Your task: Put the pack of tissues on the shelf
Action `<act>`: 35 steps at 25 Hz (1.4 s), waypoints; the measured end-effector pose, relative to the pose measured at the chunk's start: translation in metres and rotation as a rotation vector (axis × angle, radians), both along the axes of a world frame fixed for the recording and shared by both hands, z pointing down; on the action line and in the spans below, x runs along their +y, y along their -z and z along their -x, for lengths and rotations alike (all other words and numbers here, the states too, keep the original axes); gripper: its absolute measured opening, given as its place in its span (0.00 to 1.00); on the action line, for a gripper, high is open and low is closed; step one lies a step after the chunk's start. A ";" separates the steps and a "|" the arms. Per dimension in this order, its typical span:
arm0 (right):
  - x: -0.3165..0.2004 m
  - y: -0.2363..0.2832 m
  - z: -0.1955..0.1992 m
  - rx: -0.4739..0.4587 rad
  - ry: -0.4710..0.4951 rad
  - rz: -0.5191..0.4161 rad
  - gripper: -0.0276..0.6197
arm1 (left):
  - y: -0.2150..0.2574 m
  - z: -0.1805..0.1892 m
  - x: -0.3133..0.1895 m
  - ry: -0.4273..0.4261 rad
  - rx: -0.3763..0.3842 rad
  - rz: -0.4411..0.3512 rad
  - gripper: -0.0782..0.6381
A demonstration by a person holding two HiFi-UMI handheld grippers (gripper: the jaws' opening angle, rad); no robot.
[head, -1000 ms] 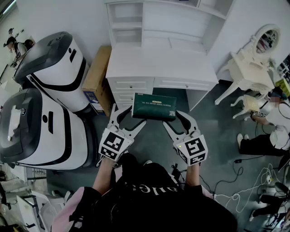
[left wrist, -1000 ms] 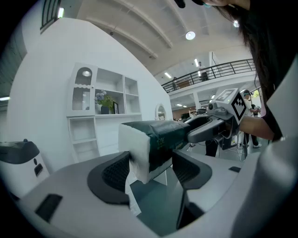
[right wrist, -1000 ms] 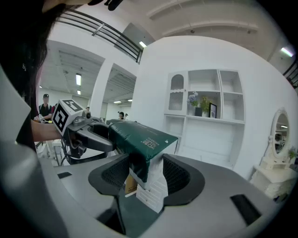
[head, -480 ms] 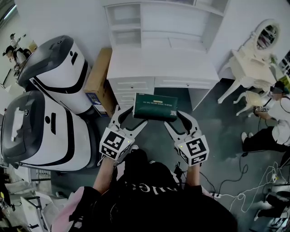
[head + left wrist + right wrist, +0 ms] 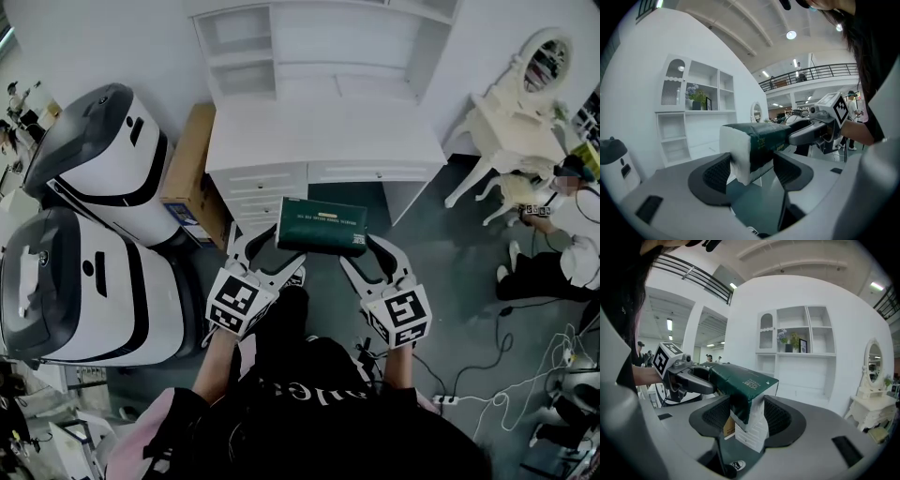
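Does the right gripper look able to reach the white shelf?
Probably yes, after a step forward: the right gripper, shut on the pack of tissues, faces the shelf with nothing between.

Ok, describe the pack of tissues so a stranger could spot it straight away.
Find the white desk with shelves against the wall. In front of it, the left gripper and right gripper hold the pack of tissues between them. It is flat and the only dark green thing.
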State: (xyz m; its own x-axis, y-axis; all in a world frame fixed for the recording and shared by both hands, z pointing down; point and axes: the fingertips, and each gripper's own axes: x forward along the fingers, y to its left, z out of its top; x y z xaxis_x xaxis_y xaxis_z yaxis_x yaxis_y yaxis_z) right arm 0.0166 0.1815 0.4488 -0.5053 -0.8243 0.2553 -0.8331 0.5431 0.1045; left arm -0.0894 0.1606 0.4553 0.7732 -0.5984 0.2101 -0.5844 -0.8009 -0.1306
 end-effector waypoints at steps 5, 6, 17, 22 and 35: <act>-0.032 -0.003 -0.021 0.005 -0.035 0.016 0.42 | -0.005 -0.022 -0.035 -0.034 0.006 0.017 0.51; -0.040 -0.003 -0.025 0.005 -0.039 0.020 0.42 | -0.005 -0.026 -0.043 -0.039 0.005 0.021 0.51; -0.171 -0.003 -0.044 0.012 -0.102 0.055 0.42 | -0.006 -0.047 -0.181 -0.106 0.010 0.048 0.51; -0.241 0.004 -0.048 0.022 -0.129 0.058 0.42 | -0.001 -0.053 -0.254 -0.137 0.034 0.059 0.51; -0.355 0.024 -0.054 0.047 -0.186 0.034 0.42 | 0.017 -0.061 -0.374 -0.190 0.058 0.019 0.51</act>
State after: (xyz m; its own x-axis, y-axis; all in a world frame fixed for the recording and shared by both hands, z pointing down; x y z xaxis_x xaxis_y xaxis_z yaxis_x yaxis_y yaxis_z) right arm 0.0710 -0.1737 0.4252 -0.3315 -0.8929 0.3046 -0.9142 0.3838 0.1302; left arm -0.0284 -0.2138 0.4381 0.8831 -0.4365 0.1719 -0.4282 -0.8997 -0.0848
